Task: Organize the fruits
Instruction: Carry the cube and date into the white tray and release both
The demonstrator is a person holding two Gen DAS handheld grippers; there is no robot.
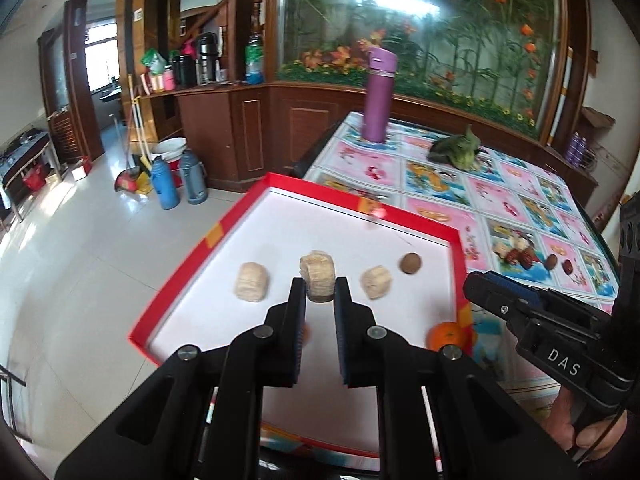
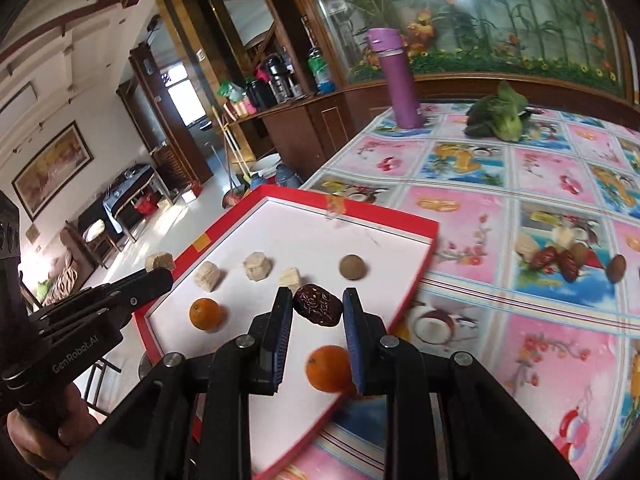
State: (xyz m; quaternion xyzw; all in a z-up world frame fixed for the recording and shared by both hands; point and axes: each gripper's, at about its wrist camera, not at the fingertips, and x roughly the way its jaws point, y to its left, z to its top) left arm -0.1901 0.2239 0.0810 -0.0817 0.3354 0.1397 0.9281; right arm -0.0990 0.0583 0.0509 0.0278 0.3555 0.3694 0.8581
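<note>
At lower centre of each view, the left claw [image 1: 320,284] grips a pale banana chunk [image 1: 318,276] and the right claw [image 2: 316,300] pinches a dark red date [image 2: 318,305], both above the red-rimmed tray [image 2: 352,216], while more dates [image 2: 560,262] lie at right on the bench [image 2: 520,168].
</note>
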